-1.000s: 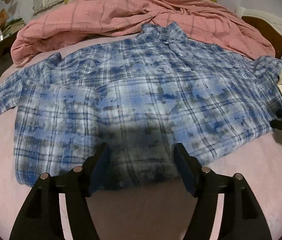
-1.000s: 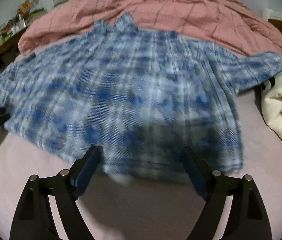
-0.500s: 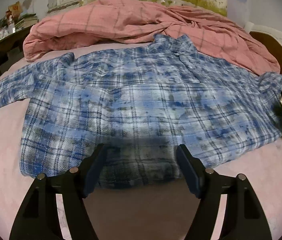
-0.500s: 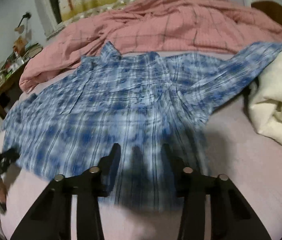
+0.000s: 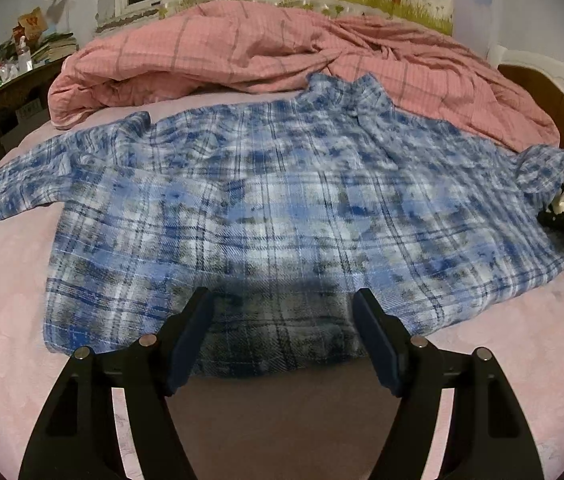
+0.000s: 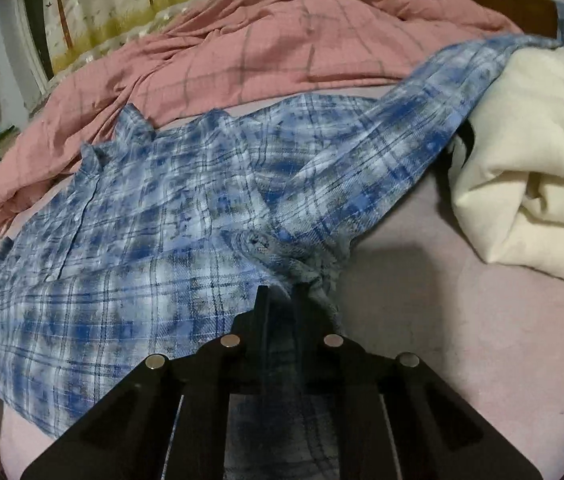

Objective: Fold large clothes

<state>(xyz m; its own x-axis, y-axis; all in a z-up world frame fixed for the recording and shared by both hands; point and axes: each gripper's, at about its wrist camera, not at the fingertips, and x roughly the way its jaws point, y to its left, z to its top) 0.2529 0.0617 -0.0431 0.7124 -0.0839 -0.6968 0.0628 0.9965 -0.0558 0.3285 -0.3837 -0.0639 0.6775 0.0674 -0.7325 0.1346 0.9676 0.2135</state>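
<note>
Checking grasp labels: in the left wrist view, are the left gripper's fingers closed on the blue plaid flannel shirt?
No: the left gripper stands with its fingers wide apart over the hem of the blue plaid flannel shirt, pinching no cloth.

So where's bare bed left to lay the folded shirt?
Free: the pink sheet in front of the plaid shirt's hem, and a patch between its sleeve and the cream bedding. Crowded: the pink quilt fills the far side.
</note>
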